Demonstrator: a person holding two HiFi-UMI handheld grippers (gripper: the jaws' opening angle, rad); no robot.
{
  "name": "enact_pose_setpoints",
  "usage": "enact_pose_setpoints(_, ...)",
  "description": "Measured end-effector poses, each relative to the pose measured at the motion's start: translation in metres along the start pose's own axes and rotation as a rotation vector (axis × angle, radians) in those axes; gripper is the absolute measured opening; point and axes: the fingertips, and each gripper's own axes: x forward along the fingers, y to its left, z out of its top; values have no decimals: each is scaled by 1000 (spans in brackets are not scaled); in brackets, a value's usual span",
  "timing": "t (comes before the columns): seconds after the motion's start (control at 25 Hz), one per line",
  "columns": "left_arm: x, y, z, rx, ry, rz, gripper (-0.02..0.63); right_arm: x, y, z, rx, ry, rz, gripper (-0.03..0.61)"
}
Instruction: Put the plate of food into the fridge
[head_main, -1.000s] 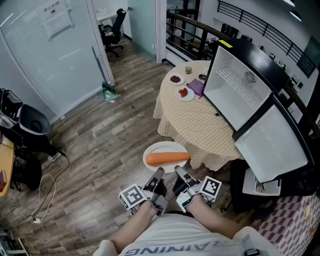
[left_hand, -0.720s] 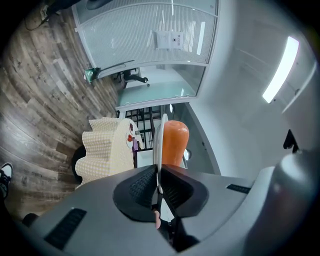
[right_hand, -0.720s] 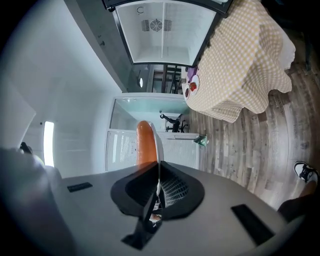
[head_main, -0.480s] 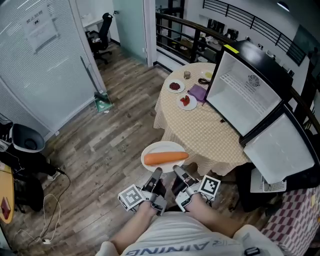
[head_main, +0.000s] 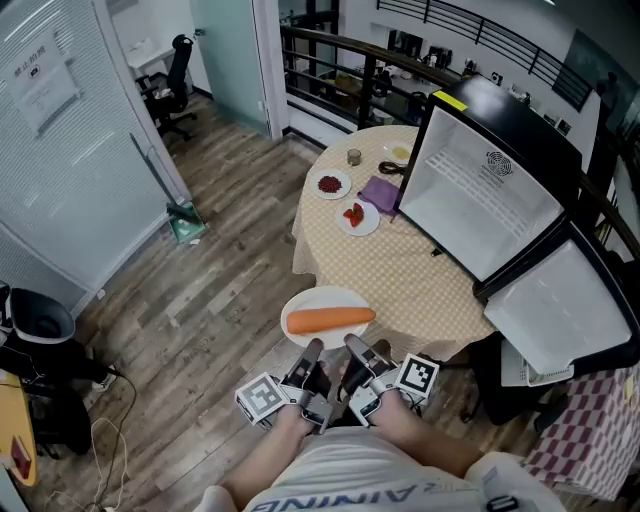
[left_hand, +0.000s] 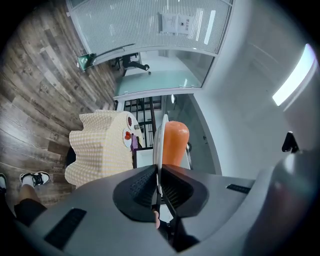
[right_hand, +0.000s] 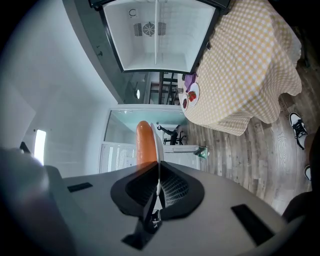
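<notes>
Round white plate (head_main: 325, 298) bearing one long orange carrot (head_main: 330, 319), held over the wooden plank floor (head_main: 220, 280) just short of the round table with the yellow checked cloth (head_main: 400, 260). The left gripper (head_main: 310, 352) and right gripper (head_main: 350, 346) each have their jaws closed on the plate's near rim, side by side. The open, white-lined black fridge (head_main: 480, 190) stands by the table's right side. The carry calls for both grippers moving as one and level, lest the carrot roll. The head view gives the route. Only the gripper views show the thin rim pinched edge-on between ribbed pads (left_hand: 142, 186).
</notes>
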Motion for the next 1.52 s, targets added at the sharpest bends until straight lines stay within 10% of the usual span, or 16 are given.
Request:
enact_pose_setpoints(0.96,230,-15,19,33,139,-33,28,67,17,212,-2,-145,26,31)
enact_pose_setpoints(1.52,336,-24,-50,6,650,-88,28,4,21,299,12,-642,6,31)
